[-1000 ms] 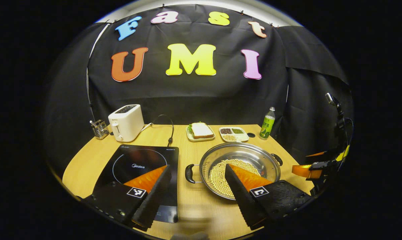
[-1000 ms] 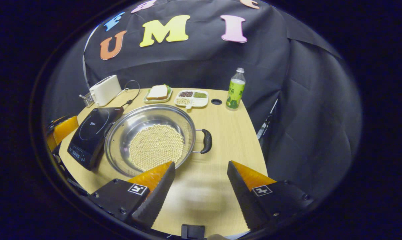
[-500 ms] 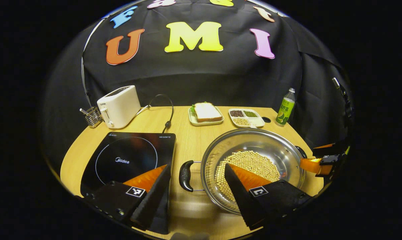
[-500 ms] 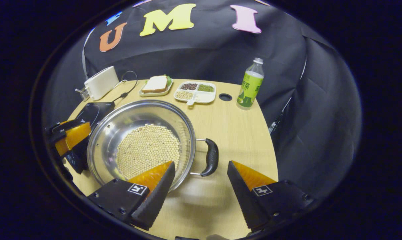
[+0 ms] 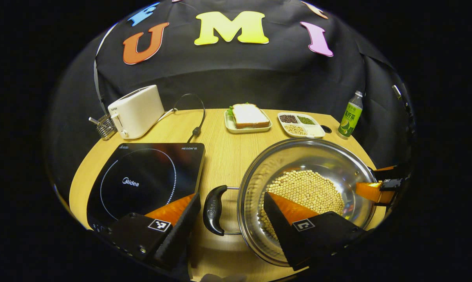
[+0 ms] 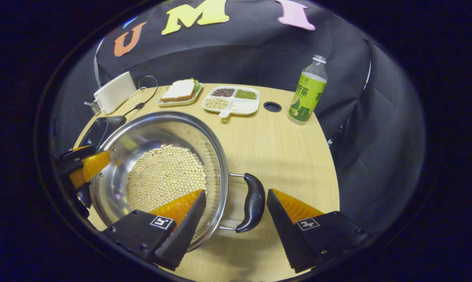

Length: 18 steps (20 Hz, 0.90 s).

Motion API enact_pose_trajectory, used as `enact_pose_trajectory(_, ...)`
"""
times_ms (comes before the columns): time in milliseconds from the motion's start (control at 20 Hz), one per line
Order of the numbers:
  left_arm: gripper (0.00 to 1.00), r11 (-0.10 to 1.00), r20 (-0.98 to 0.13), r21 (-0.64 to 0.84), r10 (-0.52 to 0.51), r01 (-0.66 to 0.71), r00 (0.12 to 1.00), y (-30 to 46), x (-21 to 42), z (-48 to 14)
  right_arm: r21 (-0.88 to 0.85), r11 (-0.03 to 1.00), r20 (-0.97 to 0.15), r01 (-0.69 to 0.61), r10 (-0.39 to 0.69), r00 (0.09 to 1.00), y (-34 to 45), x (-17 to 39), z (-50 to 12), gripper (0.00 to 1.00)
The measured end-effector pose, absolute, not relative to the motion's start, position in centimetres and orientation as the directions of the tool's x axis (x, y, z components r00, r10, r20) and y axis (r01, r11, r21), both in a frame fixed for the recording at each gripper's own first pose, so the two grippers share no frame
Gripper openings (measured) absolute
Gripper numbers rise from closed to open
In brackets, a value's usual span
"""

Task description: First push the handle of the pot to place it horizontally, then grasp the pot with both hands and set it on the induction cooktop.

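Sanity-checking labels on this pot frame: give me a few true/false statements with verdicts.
1. The pot sits on the induction cooktop. False: it stands on the table beside it.
2. The left tool is open, its fingers either side of a pot handle. True.
3. The right tool is shut on the other handle. False: it is open, not gripping.
4. The pot holds pale beans. True.
5. The bottle lies on its side. False: upright.
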<state>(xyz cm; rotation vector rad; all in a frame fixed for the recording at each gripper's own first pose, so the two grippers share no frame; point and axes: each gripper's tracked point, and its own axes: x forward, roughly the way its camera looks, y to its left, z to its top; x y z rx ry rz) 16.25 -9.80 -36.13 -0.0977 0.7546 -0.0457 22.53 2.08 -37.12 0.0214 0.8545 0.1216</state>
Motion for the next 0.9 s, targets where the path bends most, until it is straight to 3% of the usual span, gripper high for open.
enact_pose_trajectory(200, 0.99, 0.995, -0.698, -0.098, -0.076, 0.009, 0.712, -10.3, 16.5, -37.0, 0.101, 0.989, -0.766, -0.107, 0.146, 0.627, 2.8, 22.6, -38.0, 0.99)
enact_pose_trajectory(350, 0.99, 0.994, -0.727, -0.114, -0.084, 0.001, 0.682, -10.6, 16.1, -38.1, 0.085, 0.993, -0.780, -0.087, 0.121, 0.614, 2.4, 22.6, -38.4, 0.84)
enact_pose_trajectory(500, 0.92, 0.996, -0.743, -0.084, -0.053, -0.014, 0.667, -9.7, 16.3, -38.7, 0.078, 0.995, -0.798, -0.069, 0.104, 0.593, 2.1, 22.3, -38.6, 0.75)
enact_pose_trajectory(550, 0.75, 0.995, -0.753, -0.100, -0.062, -0.021, 0.655, -9.7, 16.2, -38.7, 0.080, 0.995, -0.807, -0.053, 0.096, 0.582, 2.1, 22.1, -38.7, 0.73)
enact_pose_trajectory(600, 0.87, 0.993, -0.772, -0.117, -0.077, -0.022, 0.631, -9.8, 15.8, -39.1, 0.080, 0.996, -0.813, -0.036, 0.087, 0.576, 2.1, 22.2, -38.8, 0.72)
enact_pose_trajectory(650, 0.63, 0.990, -0.797, -0.138, -0.096, -0.026, 0.597, -10.0, 15.3, -39.7, 0.080, 0.996, -0.819, -0.029, 0.082, 0.569, 2.1, 22.2, -38.8, 0.72)
enact_pose_trajectory(750, 0.82, 0.976, -0.815, -0.213, -0.146, -0.055, 0.560, -10.7, 15.1, -40.5, 0.089, 0.996, -0.827, -0.029, 0.090, 0.555, 2.2, 22.0, -38.7, 0.69)
enact_pose_trajectory(800, 0.68, 0.972, -0.806, -0.229, -0.155, -0.059, 0.571, -10.6, 15.4, -39.9, 0.098, 0.995, -0.826, -0.020, 0.093, 0.555, 2.1, 22.0, -38.7, 0.68)
enact_pose_trajectory(850, 0.66, 0.973, -0.798, -0.223, -0.149, -0.056, 0.585, -10.6, 15.7, -39.7, 0.108, 0.994, -0.831, -0.010, 0.096, 0.548, 2.1, 21.8, -38.8, 0.66)
enact_pose_trajectory(900, 0.52, 0.977, -0.792, -0.205, -0.134, -0.052, 0.596, -10.5, 15.9, -39.6, 0.120, 0.993, -0.829, 0.003, 0.098, 0.551, 2.2, 21.8, -38.7, 0.65)
